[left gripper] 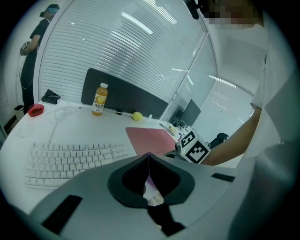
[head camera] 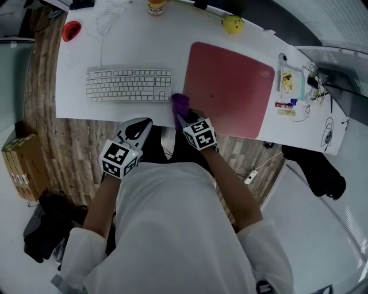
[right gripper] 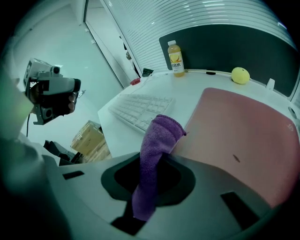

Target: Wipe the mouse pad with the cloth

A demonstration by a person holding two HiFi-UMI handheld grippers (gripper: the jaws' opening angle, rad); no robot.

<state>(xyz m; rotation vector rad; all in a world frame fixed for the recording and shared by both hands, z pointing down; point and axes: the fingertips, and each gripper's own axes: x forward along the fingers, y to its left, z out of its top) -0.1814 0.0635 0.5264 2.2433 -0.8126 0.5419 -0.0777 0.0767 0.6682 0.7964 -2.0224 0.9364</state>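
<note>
A pink mouse pad (head camera: 230, 86) (right gripper: 243, 136) (left gripper: 150, 139) lies on the white desk, right of the keyboard. My right gripper (head camera: 185, 118) (right gripper: 157, 161) is shut on a purple cloth (head camera: 180, 103) (right gripper: 157, 150), whose folded end sticks out over the pad's near left corner. My left gripper (head camera: 141, 127) (left gripper: 148, 157) hovers at the desk's front edge below the keyboard, its jaws closed together with nothing held between them.
A white keyboard (head camera: 129, 85) sits left of the pad. At the back stand a juice bottle (head camera: 156, 6) and a yellow ball (head camera: 233, 24); a red object (head camera: 72, 30) lies far left. Small clutter and cables (head camera: 299, 86) are right of the pad. Cardboard boxes (head camera: 23, 166) stand on the floor.
</note>
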